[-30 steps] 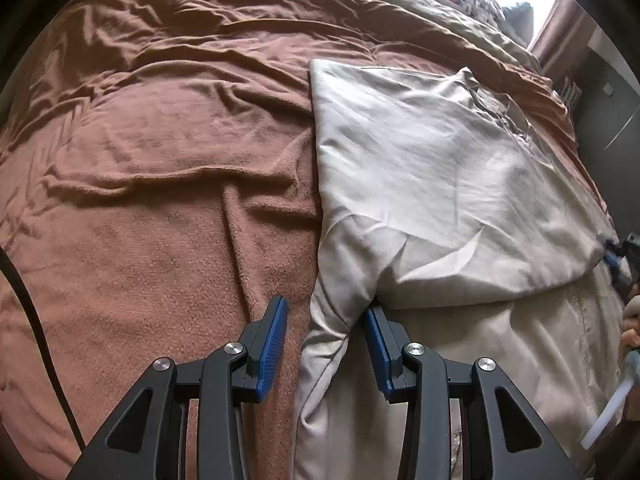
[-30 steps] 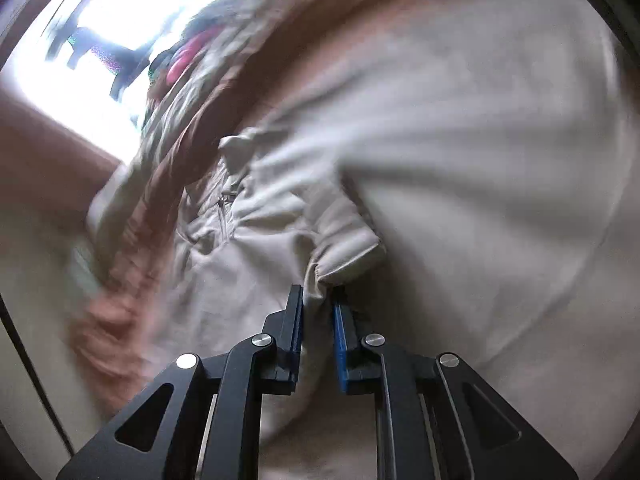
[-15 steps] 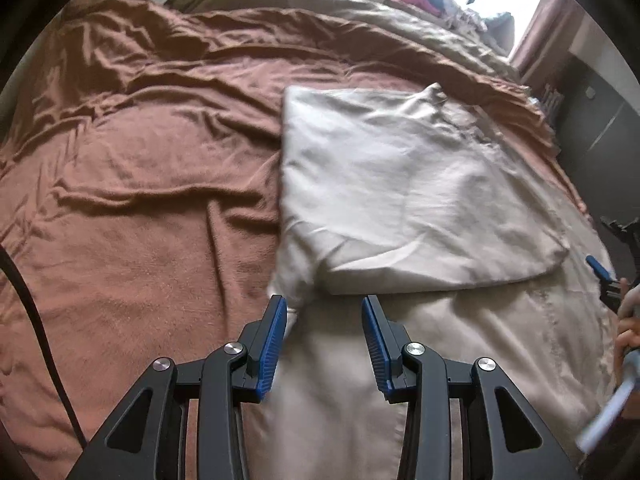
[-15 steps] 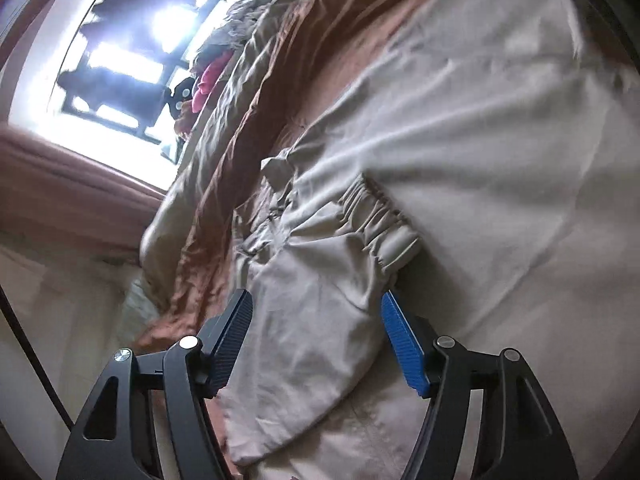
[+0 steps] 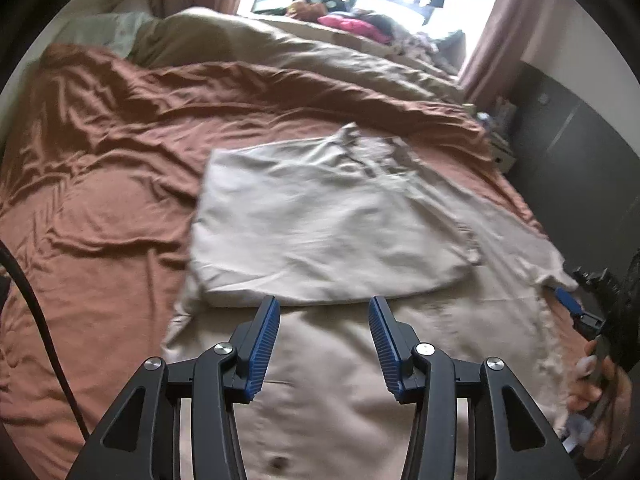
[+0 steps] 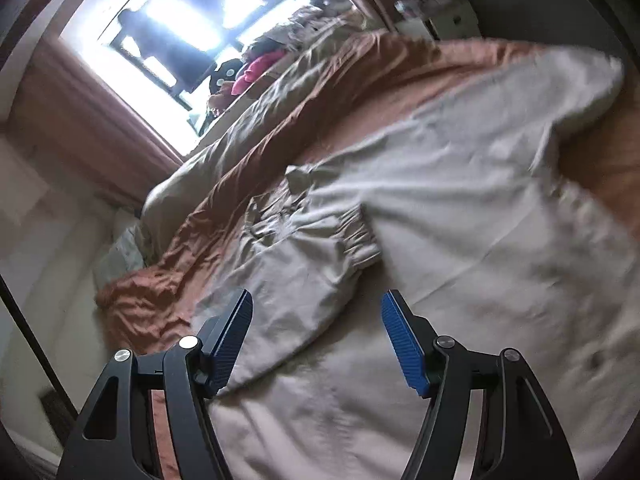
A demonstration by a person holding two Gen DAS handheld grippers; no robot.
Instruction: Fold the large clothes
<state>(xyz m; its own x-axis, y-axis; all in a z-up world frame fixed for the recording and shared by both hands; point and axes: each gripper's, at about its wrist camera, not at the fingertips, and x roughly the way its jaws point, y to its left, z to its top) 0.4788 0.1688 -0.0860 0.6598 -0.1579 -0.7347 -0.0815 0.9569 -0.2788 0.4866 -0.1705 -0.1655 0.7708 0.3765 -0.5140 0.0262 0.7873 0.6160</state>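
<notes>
A large beige garment (image 5: 332,224) lies spread on the bed's brown sheet (image 5: 100,200), its upper part folded into a flat panel. My left gripper (image 5: 322,312) hovers above the garment's near half; its jaws are opening and nothing is between them. At the right edge, a hand (image 5: 596,384) holds the right gripper (image 5: 572,308). In the right wrist view the garment (image 6: 460,208) has a sleeve (image 6: 308,280) with an elastic cuff (image 6: 360,240) laid across it. My right gripper (image 6: 316,304) is open above that sleeve, not touching it.
A beige duvet (image 5: 320,56) is bunched along the far side of the bed, with a pile of clothes (image 5: 352,24) by the bright window. A dark cabinet (image 5: 580,168) stands to the right. A black cable (image 5: 36,320) hangs at the left edge.
My left gripper rose and drew back from the sleeve that was between its fingers. My right gripper opened and let go of the cuff, which now lies on the garment.
</notes>
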